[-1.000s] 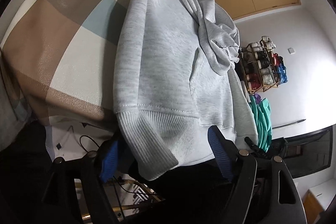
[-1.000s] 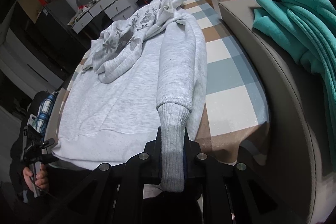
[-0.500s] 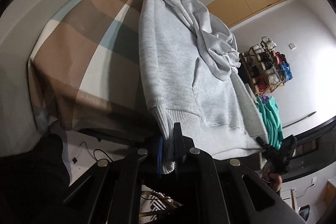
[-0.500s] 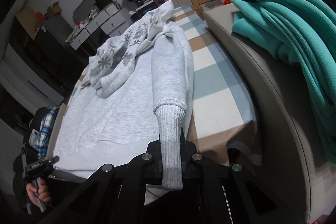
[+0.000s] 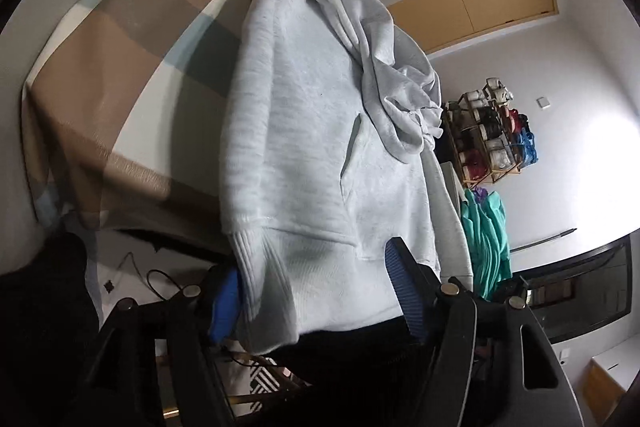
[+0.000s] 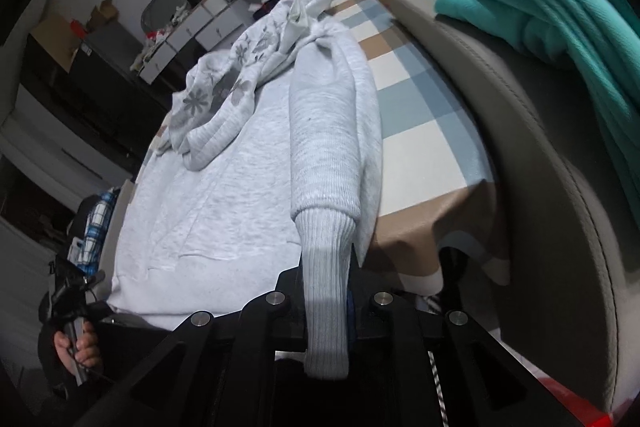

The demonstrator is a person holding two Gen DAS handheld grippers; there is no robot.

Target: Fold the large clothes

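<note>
Nearest me, my right gripper is clamped on the ribbed cuff of the grey hoodie, the cuff hanging through and below the closed jaws. My left gripper stands apart, its jaws having just been opening; the hoodie's other cuff and hem sit between the blue pads, one pad at most brushing the cuff, neither pressing.

The hoodie lies front-up on the checked cloth, its hem hanging over the near edge, its hood bunched at the far end. Beyond it on the right-hand side, a teal garment is heaped on a grey cushioned edge.

As I judge it, the step in hand is taking both cuffs so the sleeves can be folded across the body. To do it well I should close the left pads squarely on the cuff alone, not cuff and hem together, and keep the right sleeve taut without dragging the body off the cloth.

Hard to make out: whether the left pad nearest the cuff truly touches it, since fabric covers that side. The right pads are almost wholly hidden behind the cuff. Past the hoodie's far end, the cabinets and clutter blur together, and the hand holding my left tool is partly cut off in shadow.
</note>
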